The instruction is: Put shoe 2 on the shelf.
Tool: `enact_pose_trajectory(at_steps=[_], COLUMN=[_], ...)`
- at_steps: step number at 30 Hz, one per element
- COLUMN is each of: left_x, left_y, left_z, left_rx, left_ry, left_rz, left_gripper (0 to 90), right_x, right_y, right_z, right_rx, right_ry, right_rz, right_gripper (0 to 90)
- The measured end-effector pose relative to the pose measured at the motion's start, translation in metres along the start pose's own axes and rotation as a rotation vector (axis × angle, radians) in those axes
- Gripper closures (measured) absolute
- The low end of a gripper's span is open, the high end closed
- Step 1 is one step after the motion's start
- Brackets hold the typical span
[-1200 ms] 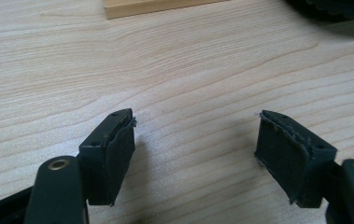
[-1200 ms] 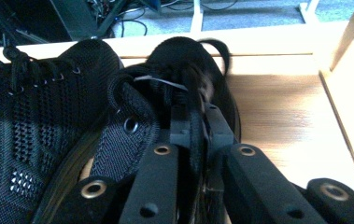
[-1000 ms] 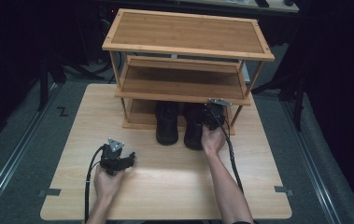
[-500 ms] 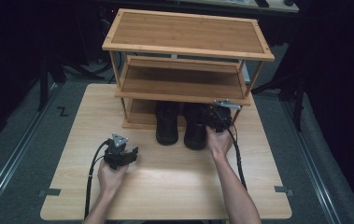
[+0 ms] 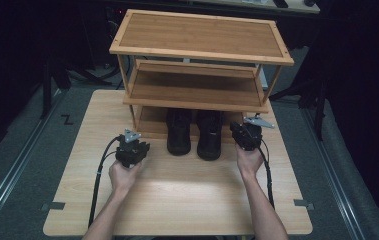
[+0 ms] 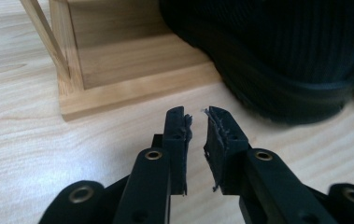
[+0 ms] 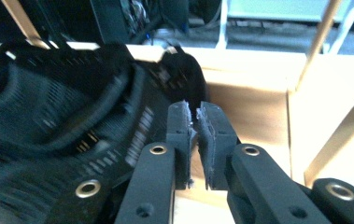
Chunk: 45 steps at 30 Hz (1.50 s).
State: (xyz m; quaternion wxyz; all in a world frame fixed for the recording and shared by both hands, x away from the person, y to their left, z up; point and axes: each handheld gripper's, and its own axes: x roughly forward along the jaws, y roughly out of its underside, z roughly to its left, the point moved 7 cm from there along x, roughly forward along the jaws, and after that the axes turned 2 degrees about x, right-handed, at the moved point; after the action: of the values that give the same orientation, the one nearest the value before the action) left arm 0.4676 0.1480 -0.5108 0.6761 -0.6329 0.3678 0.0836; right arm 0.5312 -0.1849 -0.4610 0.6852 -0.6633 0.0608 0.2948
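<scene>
Both tools shifted, closing empty, blk shoes (image 5: 195,134) paired, upright

The right gripper (image 5: 244,134) has been drawn off the right shoe (image 5: 210,136), on which it lay a second ago, and is now held just beside that shoe's outer side; its jaws have just been closing and are nearly together with nothing between them. The left gripper (image 5: 133,147) has been carried forward toward the rack's lower shelf (image 5: 149,125), so the left shoe (image 5: 179,134) now lies just ahead and to its right. Its jaws have likewise just been closing, a narrow gap remaining, nothing between them.
</scene>
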Motion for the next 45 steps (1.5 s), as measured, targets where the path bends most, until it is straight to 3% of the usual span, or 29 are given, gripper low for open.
enact_pose_trajectory(at_steps=[6,10,19,27,31,39,45], left_x=[0.018,0.032,0.06,0.078,0.085,0.09,0.092], left_y=[-0.014,-0.024,-0.033,-0.036,-0.038,-0.043,-0.045], left_z=[0.004,0.002,-0.002,-0.012,-0.016,-0.02,-0.02], left_rx=[-0.015,-0.001,-0.045,-0.066,-0.047,-0.057,-0.068], left_ry=[-0.022,-0.043,-0.035,-0.016,-0.004,0.021,0.03], left_rz=[0.028,0.041,0.067,0.075,0.092,0.09,0.083], left_gripper=[79.7,82.0,89.9,90.0,90.0,90.0,90.0], right_x=[0.015,0.027,0.05,0.06,0.063,0.064,0.071], right_y=[0.021,0.031,0.047,0.048,0.045,0.042,0.038], right_z=[-0.014,-0.013,-0.01,-0.001,0.001,0.002,0.014], right_rx=[0.033,0.048,0.081,0.078,0.066,0.071,0.056], right_ry=[0.015,0.013,0.018,0.002,0.007,0.003,0.002], right_rz=[0.083,0.126,0.185,0.192,0.193,0.183,0.192], right_gripper=[85.0,85.9,90.0,90.0,90.0,90.0,90.0])
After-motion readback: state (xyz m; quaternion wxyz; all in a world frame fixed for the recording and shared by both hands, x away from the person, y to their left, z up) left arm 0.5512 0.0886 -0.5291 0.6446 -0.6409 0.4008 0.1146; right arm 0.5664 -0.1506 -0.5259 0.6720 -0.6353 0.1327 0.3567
